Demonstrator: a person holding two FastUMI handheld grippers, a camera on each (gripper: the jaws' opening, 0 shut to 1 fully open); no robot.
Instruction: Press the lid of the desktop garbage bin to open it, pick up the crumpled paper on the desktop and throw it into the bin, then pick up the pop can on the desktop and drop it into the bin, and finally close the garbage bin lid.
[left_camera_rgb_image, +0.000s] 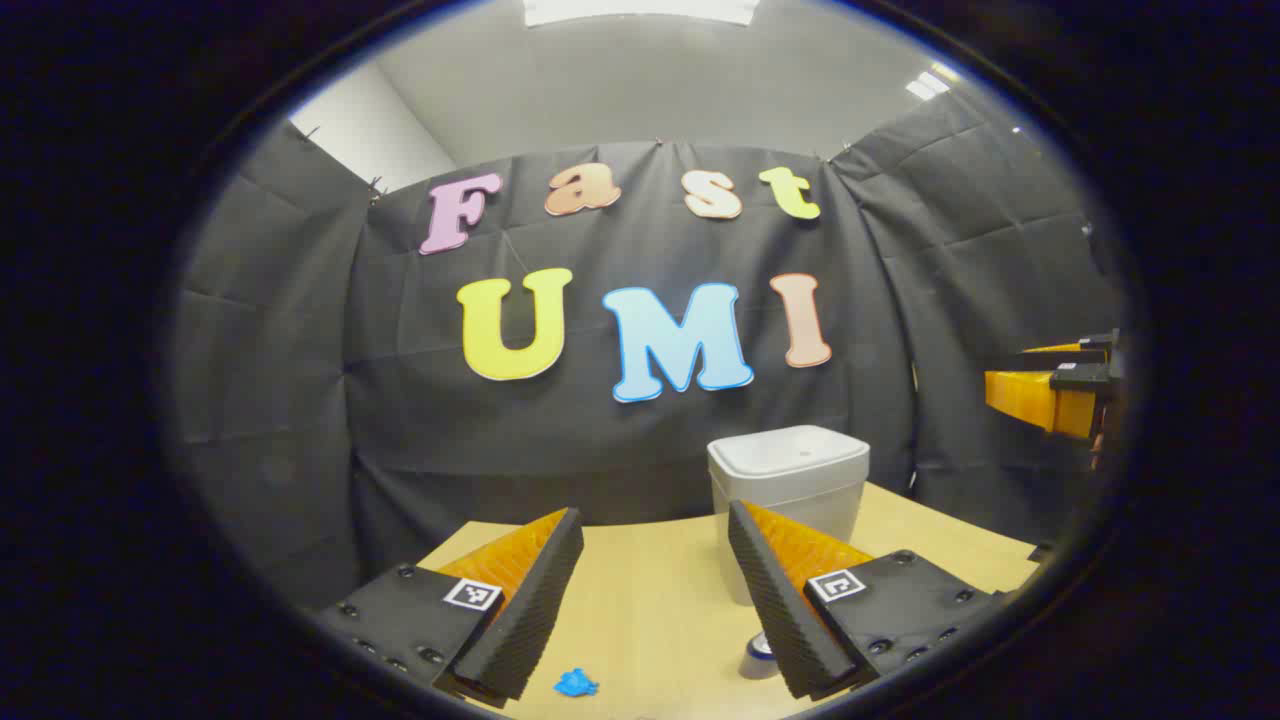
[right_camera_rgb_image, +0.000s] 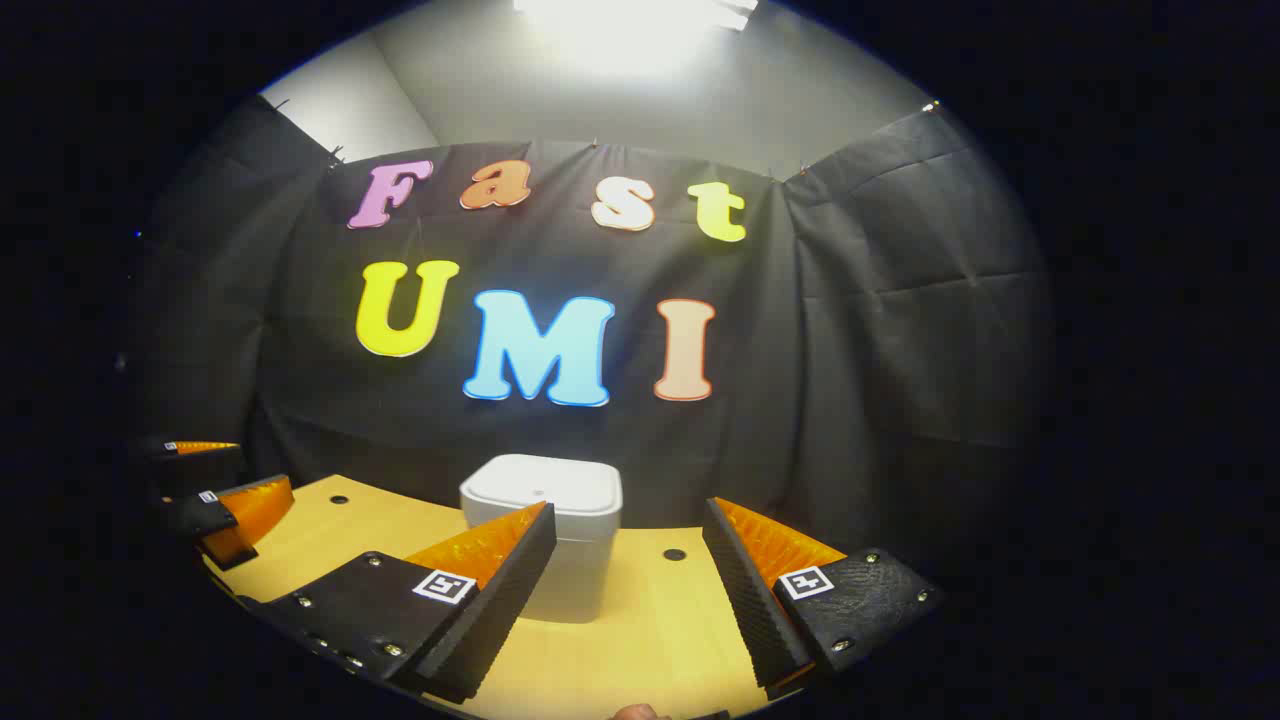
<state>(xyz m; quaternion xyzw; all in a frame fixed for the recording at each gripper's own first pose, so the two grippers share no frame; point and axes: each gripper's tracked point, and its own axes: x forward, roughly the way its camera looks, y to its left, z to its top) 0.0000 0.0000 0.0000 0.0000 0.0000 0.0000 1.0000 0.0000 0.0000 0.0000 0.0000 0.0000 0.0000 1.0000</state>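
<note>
Your pale wooden desktop (left_camera_rgb_image: 660, 600) spreads across the lower part of both views, with the black cloth booth wall behind it. In the right gripper view two small dark round holes (right_camera_rgb_image: 674, 554) show in its surface, one on either side of the bin.

The white plastic garbage bin with rounded corners (left_camera_rgb_image: 790, 480) stands upright toward the back of the desktop with its lid (left_camera_rgb_image: 785, 450) shut flat on top. In the right gripper view the bin (right_camera_rgb_image: 560, 540) sits just ahead of you, partly behind that gripper's left-hand finger.

Your left gripper (left_camera_rgb_image: 655, 590) hangs above the desktop with its fingers spread wide and nothing between them; the bin lies ahead and to the right, apart from it. Your right gripper (right_camera_rgb_image: 630, 590) is likewise spread wide and holds nothing, aimed a little to the right of the bin and not touching it. Each gripper also appears at the edge of the other's view: the right one (left_camera_rgb_image: 1050, 390) at the far right of the left gripper view, the left one (right_camera_rgb_image: 215, 490) at the far left of the right gripper view.

The pop can (left_camera_rgb_image: 760, 655) stands on the desktop close below your left gripper, mostly hidden behind its right-hand finger; you see just a silvery rim and a band of blue.

The small blue crumpled paper (left_camera_rgb_image: 576, 684) lies on the desktop just below the gap between the left gripper's fingers, left of the can and apart from it.
</note>
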